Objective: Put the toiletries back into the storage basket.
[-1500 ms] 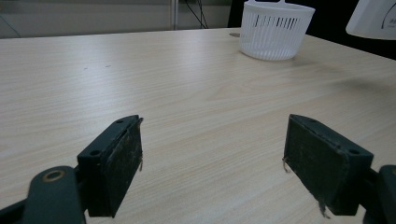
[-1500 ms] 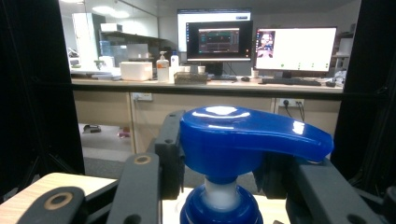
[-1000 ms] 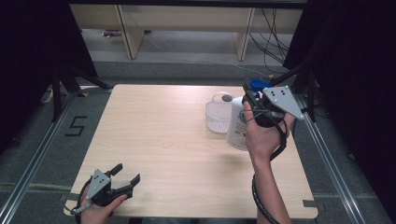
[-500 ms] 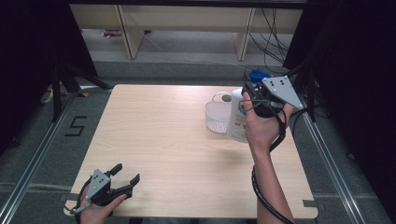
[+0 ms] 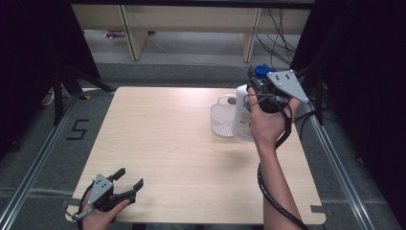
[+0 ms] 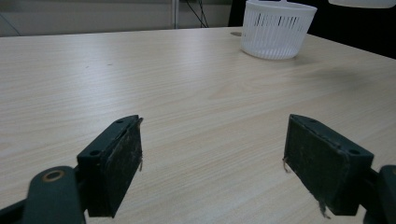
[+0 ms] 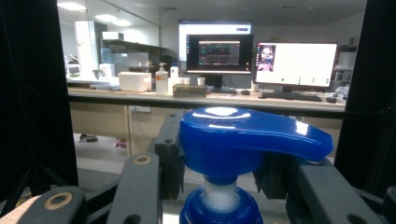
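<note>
At the far right of the worktop point(image 5: 182, 143), the right hand-held gripper point(image 5: 261, 88) is clamped on a white pump bottle point(image 5: 242, 117) with a blue pump head point(image 7: 247, 140). In the high view the person's right hand point(image 5: 265, 122) wraps the gripper body from below, and the bottle hangs under the jaws, partly hidden behind the hand; whether its base touches the wood cannot be told from there. In the right gripper view the two black jaws stand on either side of the bottle just below the pump head, closed in on it, with the spout pointing to the right of that view.

Just beside the bottle, toward the middle of the worktop, stands a white slotted basket point(image 5: 222, 120), upright on the wood. In the left gripper view the same basket point(image 6: 278, 28) sits well off across the bare boards.

Near the front left corner, the left hand-held gripper point(image 5: 129, 179) rests low by the worktop's edge in the person's left hand point(image 5: 98, 213). Its jaws stand wide apart with nothing between them, and its pads point(image 6: 121, 168) face each other over bare wood.
</note>
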Action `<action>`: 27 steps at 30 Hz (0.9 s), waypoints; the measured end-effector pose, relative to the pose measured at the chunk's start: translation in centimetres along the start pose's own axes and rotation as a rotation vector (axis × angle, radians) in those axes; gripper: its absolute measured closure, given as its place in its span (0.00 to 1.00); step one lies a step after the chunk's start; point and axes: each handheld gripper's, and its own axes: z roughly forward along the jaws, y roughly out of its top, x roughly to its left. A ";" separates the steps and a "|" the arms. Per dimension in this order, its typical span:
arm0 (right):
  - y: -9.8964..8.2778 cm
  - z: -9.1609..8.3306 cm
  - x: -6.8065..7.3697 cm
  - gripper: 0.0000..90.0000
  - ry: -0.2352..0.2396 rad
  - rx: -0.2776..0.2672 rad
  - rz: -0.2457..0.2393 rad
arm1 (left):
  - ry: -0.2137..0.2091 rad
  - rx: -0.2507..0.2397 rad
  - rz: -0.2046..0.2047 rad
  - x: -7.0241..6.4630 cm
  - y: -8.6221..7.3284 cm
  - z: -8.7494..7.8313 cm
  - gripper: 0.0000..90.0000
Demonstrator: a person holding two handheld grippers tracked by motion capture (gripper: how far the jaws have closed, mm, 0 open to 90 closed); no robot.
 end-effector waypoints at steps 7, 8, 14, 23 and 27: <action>0.3 0.9 0.0 0.67 -0.003 -0.001 0.007 | -0.003 0.005 0.002 0.0 0.0 0.1 0.21; 0.5 1.0 -0.1 0.67 -0.003 0.001 -0.003 | -0.003 0.005 0.001 0.0 0.0 0.1 0.21; 0.9 1.6 0.0 0.67 -0.001 -0.006 0.001 | 0.000 0.010 0.004 0.0 0.0 0.1 0.21; 1.0 2.5 0.1 0.67 0.004 0.000 0.003 | 0.002 0.016 0.004 0.0 0.0 0.0 0.21; 1.2 3.1 0.3 0.67 0.002 0.005 -0.005 | 0.001 0.015 0.005 -0.1 0.0 0.0 0.21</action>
